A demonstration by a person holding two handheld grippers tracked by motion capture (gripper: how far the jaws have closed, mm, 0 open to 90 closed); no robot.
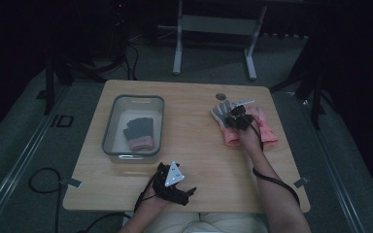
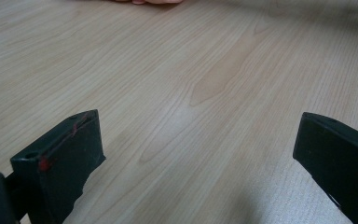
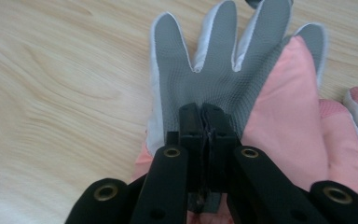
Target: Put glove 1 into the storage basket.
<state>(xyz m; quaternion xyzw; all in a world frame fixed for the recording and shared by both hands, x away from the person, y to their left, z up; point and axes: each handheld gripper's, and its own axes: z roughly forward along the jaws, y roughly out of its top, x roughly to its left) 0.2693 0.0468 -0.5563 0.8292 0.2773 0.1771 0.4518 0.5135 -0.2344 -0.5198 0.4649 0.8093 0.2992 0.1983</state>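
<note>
The pink and grey glove (image 3: 205,79) lies palm up on the surface (image 1: 194,145), to the right of the grey bin (image 1: 108,141), fingers pointing away from the person; a second pink glove (image 1: 267,128) lies just beside it on its far side from the bin. The right gripper (image 3: 204,121) rests on the grey palm, its jaws clenched together with a pinch of the palm fabric caught between them. Inside the bin lies a dark glove with a pink cuff (image 1: 139,133). The left gripper (image 1: 174,187) sits near the surface's front edge, below the bin; its jaws stand released, wide apart over bare wood.
</note>
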